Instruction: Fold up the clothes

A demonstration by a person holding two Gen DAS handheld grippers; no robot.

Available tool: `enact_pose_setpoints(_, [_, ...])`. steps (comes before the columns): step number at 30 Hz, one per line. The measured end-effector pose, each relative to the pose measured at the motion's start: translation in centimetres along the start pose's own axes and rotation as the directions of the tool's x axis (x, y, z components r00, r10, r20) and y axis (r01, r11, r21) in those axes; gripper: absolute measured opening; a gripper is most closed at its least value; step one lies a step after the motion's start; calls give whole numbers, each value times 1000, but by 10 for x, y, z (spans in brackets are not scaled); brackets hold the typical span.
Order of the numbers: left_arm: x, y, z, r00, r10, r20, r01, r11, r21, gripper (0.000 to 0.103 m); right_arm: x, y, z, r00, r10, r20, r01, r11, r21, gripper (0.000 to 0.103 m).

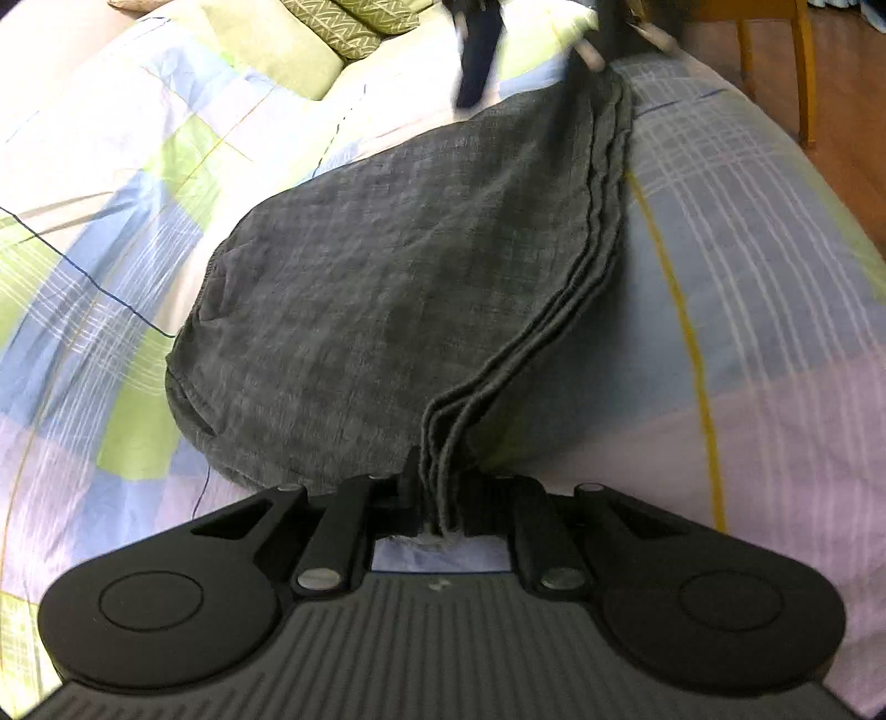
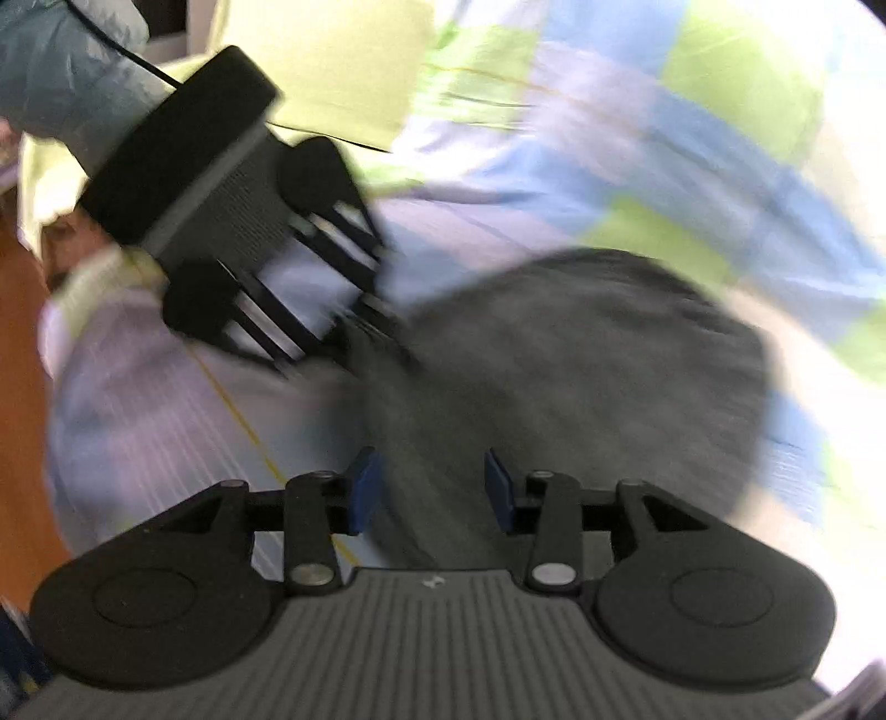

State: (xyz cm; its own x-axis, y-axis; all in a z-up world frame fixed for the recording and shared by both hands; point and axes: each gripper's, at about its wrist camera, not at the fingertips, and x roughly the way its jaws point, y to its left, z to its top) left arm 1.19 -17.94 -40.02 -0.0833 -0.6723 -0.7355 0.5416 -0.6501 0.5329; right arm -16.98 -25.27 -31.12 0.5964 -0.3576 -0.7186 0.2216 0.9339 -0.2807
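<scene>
A grey folded garment (image 1: 387, 277) lies on the checked bedsheet (image 1: 747, 249), with its stacked edges running down its right side. My left gripper (image 1: 437, 498) is shut on the near corner of those layered edges. In the right wrist view the same gripper (image 2: 365, 327) shows at the upper left, pinching the garment (image 2: 581, 376) at its corner. My right gripper (image 2: 432, 482) is open, its blue pads (image 2: 362, 487) apart just above the cloth with nothing pinched. Blurred, it (image 1: 531, 77) also shows at the garment's far end in the left wrist view.
Green pillows (image 1: 277, 50) lie at the bed's far left. A wooden chair (image 1: 803, 66) stands on the wooden floor beyond the bed's right edge. A pale blue sleeve (image 2: 55, 72) shows behind the left gripper. The right wrist view is motion-blurred.
</scene>
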Motion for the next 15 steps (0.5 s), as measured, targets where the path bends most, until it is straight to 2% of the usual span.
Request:
enact_pose_setpoints(2, [1,-1,2,1000,10,-6,-10,1000,-20,11,-14,-21,-24,996,-87,-26,85,994,-70,41])
enact_pose_setpoints(3, [1,0,2,1000,13,-9,-13,999,-37,11,-20,-34,-42,989,-135,-52,127,982,-142,41])
enact_pose_setpoints(4, [2,1,2,1000,16,-12,-17,998,-53,11,-22,-40,-51,985,-156,-68,142,972,-186,42])
enact_pose_setpoints(5, [4,2,1,1000,23,-16,-24,997,-67,11,-23,-49,-73,983,-156,-94,124,952,-279,42])
enact_pose_setpoints(7, [6,4,-1,999,33,-23,-34,997,-72,11,-19,-51,-95,985,-137,-105,87,919,-386,41])
enact_pose_setpoints(10, [6,1,0,998,50,-33,-52,996,-76,11,-13,-45,-110,993,-100,-68,56,879,-473,41])
enact_pose_setpoints(11, [7,-1,0,998,58,-35,-60,996,-68,11,-10,-40,-115,995,-90,-43,56,858,-510,40])
enact_pose_setpoints(13, [6,-4,1,997,70,-40,-72,996,-53,11,-11,-20,-128,997,-47,64,77,755,-651,32])
enact_pose_setpoints(15, [6,-6,1,996,77,-43,-79,995,-56,11,-17,-8,-135,994,-14,112,89,704,-704,25])
